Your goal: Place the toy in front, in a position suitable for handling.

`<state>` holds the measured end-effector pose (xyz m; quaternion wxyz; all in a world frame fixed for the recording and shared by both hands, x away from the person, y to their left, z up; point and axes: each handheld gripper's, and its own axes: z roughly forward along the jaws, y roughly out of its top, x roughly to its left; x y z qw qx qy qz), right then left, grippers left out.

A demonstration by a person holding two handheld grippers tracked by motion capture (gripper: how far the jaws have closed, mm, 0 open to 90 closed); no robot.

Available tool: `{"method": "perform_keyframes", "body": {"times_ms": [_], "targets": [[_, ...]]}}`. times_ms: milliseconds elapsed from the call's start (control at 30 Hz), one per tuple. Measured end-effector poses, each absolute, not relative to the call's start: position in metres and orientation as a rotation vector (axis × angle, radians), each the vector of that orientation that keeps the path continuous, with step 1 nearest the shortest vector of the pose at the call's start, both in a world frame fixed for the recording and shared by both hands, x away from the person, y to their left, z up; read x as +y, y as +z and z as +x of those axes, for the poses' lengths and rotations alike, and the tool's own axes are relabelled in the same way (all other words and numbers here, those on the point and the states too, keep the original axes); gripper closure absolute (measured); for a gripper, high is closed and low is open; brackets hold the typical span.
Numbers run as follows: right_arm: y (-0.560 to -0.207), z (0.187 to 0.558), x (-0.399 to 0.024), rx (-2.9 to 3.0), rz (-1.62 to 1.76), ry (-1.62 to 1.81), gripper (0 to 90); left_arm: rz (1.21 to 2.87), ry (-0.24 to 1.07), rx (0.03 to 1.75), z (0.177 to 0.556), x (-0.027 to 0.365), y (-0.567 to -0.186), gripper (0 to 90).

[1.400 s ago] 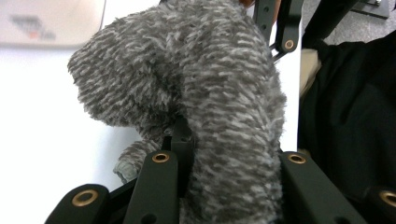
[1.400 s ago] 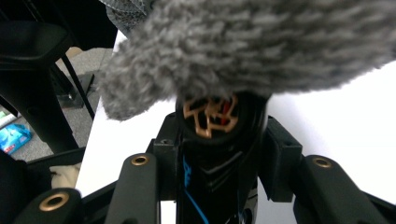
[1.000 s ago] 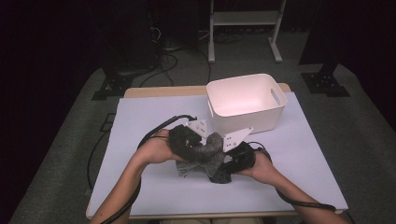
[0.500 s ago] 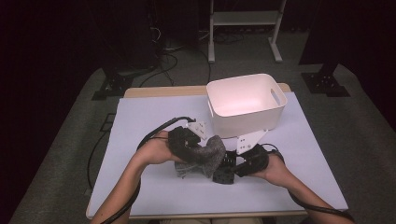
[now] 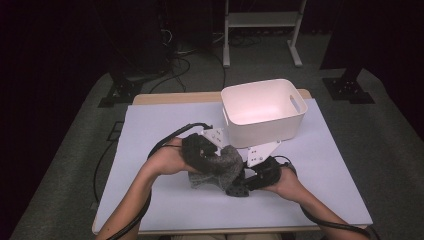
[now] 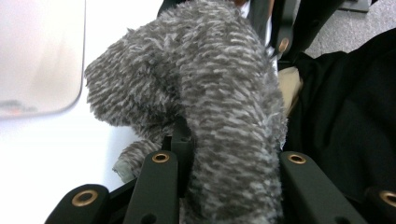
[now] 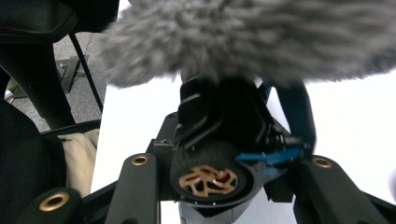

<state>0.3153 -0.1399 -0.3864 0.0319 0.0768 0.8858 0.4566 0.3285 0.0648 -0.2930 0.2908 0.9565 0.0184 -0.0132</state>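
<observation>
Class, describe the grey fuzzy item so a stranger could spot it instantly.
Start at the white bin on the pale table. Just in front of it, between the person's two hands, sits the sock: a fuzzy, mottled grey and white thing, the one soft item among hard black grippers.

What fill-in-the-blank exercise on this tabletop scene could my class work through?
1. The left gripper is shut on a fuzzy ____ sock.
2. Beyond the sock stands a white ____.
3. The bin's inside is ____.
4. The right gripper holds a black ____ with a round end.

Missing words: grey; bin; empty; device
</observation>
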Motion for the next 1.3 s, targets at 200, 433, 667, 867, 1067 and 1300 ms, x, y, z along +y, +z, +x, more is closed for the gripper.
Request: {"method": "perform_keyframes", "body": {"times_ms": [200,433,667,867,1067,1300], "targets": [[-0.389,0.317,-0.137,2.720,0.257,1.428,56.0,2.603,-0.022,0.034,0.329,0.054,-0.292,69.7],[-0.388,0.317,-0.145,2.727,0.293,1.439,52.8,2.616,-0.028,0.035,0.329,0.048,-0.293,70.6],[-0.390,0.313,-0.152,2.688,0.326,1.450,55.2,2.651,-0.010,0.021,0.328,0.033,-0.287,69.9],[-0.391,0.311,-0.151,2.676,0.328,1.467,55.8,2.626,-0.023,-0.020,0.327,0.022,-0.278,69.9],[-0.392,0.314,-0.155,2.676,0.357,1.482,56.2,2.592,-0.057,-0.005,0.333,0.023,-0.287,70.0],[-0.394,0.314,-0.167,2.667,0.361,1.488,56.2,2.594,-0.047,0.078,0.335,0.048,-0.299,69.7]]}}
